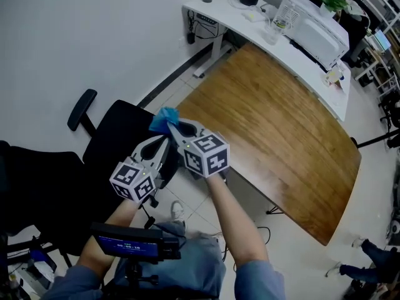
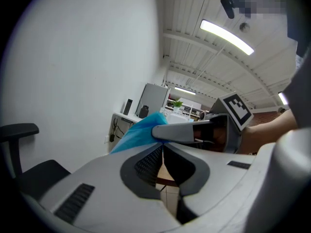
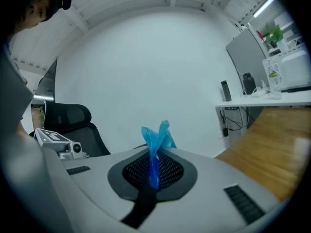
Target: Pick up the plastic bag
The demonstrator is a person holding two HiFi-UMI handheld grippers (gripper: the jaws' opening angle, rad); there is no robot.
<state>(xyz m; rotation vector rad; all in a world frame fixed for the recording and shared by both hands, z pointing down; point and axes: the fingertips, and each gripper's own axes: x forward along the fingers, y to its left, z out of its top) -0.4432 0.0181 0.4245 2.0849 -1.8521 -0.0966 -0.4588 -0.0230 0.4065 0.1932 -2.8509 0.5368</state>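
Between the right gripper's [image 3: 154, 165] closed jaws: blue plastic bag [image 3: 157, 136], pinched, hanging clear of any surface | left gripper [image 2: 163, 145]: jaws together, empty, bag just past its tips | pickup looks done.

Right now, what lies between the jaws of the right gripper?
The blue plastic bag lies there. The right gripper has its jaws shut on a bunched strip of it, as the right gripper view shows.

Bright blue plastic bag [image 1: 164, 119]. Left gripper [image 2: 163, 145] and right gripper [image 3: 155, 152] pale grey, their cubes patterned black-and-white. Brown wood-grain table [image 1: 281, 124] right, black chair [image 1: 115, 136] left, white desk [image 1: 284, 49] far.
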